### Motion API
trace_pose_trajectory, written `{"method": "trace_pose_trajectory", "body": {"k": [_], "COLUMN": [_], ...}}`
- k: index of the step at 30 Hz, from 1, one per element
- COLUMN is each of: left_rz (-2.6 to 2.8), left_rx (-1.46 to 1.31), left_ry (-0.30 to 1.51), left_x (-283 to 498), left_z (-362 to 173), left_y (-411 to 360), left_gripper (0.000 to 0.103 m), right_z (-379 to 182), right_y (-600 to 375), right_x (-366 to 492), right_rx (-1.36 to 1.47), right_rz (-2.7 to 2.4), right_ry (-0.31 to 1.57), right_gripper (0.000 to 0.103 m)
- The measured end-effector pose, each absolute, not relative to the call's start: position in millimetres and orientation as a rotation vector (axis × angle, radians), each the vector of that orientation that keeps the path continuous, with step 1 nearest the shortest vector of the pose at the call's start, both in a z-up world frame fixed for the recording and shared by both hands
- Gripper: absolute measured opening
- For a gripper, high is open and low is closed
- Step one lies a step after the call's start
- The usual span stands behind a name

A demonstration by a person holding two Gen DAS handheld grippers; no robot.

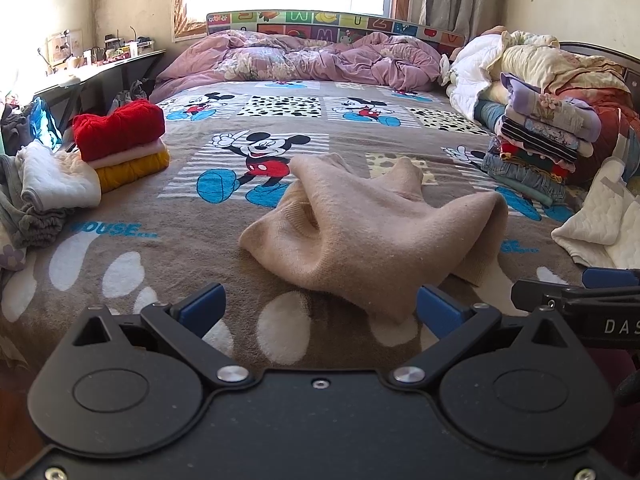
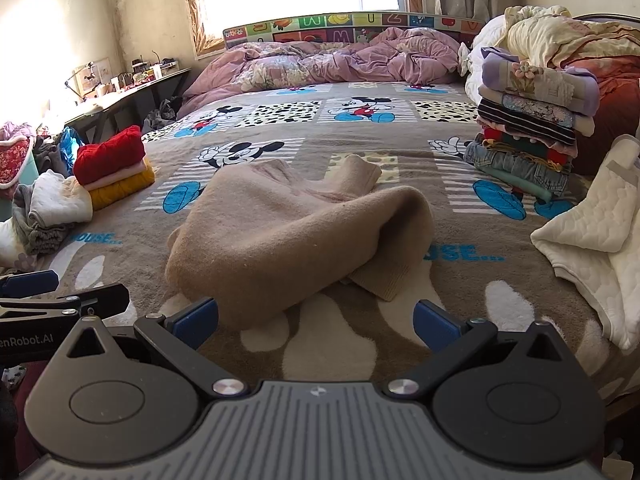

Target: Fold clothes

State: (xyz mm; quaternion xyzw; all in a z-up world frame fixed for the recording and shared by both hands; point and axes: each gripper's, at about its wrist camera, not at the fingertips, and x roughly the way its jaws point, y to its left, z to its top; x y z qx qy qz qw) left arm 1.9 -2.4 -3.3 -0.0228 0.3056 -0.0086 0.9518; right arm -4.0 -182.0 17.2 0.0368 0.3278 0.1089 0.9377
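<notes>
— Left wrist view first: left gripper low over the bed, blue fingers spread wide apart, nothing between them. Beige sweater crumpled just ahead, its near hem drooping toward the right-hand finger, close to touching, contact unclear.

— Same story from the right wrist: right gripper with fingers apart and empty. Sweater straight ahead and slightly left of centre, a ribbed cuff poking out under the heap near the right finger.

— Lie of the garment?

— Bunched on the Mickey Mouse blanket, running roughly away from both grippers toward the headboard, two humps at the far end, probably shoulders or sleeves. Nearest edge directly in front, between the two grippers.

— Nearer side?

— Hard to separate; both just short of the hem. Left gripper seemingly closest to the folded-over lip, right gripper closest to the cuff.

— Outward from there?

— Folded stack, red on pink on yellow, off to the left; taller mixed stack on the right; cream quilted piece at the right edge; rumpled purple duvet by the headboard.

— Judgement?

— Folding of this one not yet begun; likely needs spreading flat first, one gripper per near corner.
</notes>
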Motion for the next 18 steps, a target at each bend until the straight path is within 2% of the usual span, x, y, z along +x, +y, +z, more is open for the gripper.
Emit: {"method": "trace_pose_trajectory", "body": {"k": [18], "left_rz": [-0.018], "left_rx": [-0.051], "left_ry": [0.62], "left_x": [1.5], "left_z": [-3.0], "left_y": [-2.4], "left_gripper": [0.103], "right_z": [17.6], "right_y": [-180.5], "right_x": [-4.3], "right_rx": [0.066], "right_rz": [0.227], "right_ry": [0.669], "right_gripper": [0.103]}}
